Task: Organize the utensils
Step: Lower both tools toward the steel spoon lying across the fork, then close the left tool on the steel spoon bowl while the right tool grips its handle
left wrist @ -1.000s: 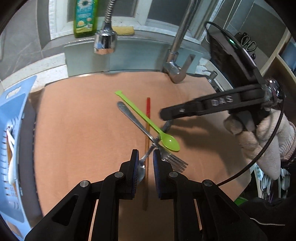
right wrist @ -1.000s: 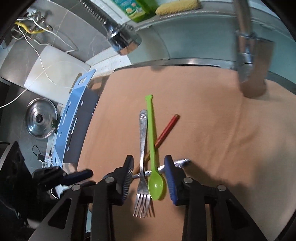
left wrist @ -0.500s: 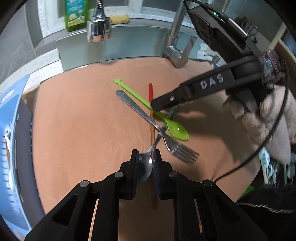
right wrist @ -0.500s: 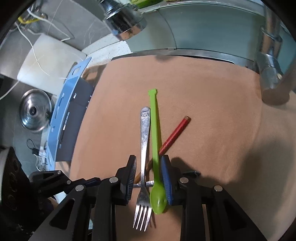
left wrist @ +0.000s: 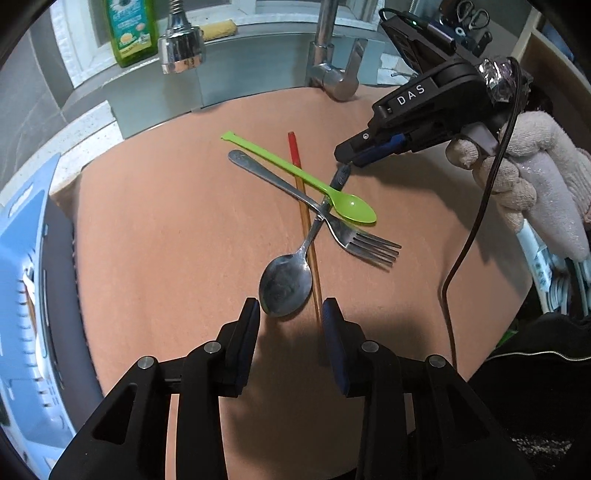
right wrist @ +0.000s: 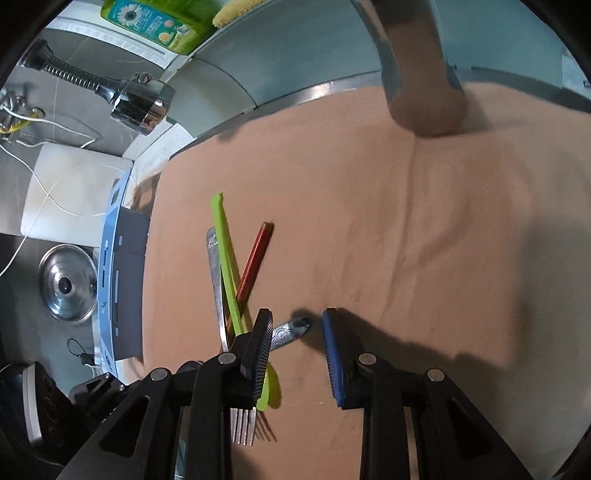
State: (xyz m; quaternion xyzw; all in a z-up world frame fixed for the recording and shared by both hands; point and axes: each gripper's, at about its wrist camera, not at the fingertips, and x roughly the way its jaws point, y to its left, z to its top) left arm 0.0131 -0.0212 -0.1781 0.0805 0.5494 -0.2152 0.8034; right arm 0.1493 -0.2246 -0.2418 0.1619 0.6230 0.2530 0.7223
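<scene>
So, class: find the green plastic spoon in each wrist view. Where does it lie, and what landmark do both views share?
Left wrist: green plastic spoon lies centre, slanting down to the right, bowl beside the fork.
Right wrist: green plastic spoon lies left of centre, bowl hidden behind the right gripper.
Shared landmark: green soap bottle.

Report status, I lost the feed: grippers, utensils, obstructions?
Left hand-held gripper open, empty, at metal spoon bowl. Right hand-held gripper open over spoon handle. Fork, green spoon, chopstick crossed over it.
</scene>
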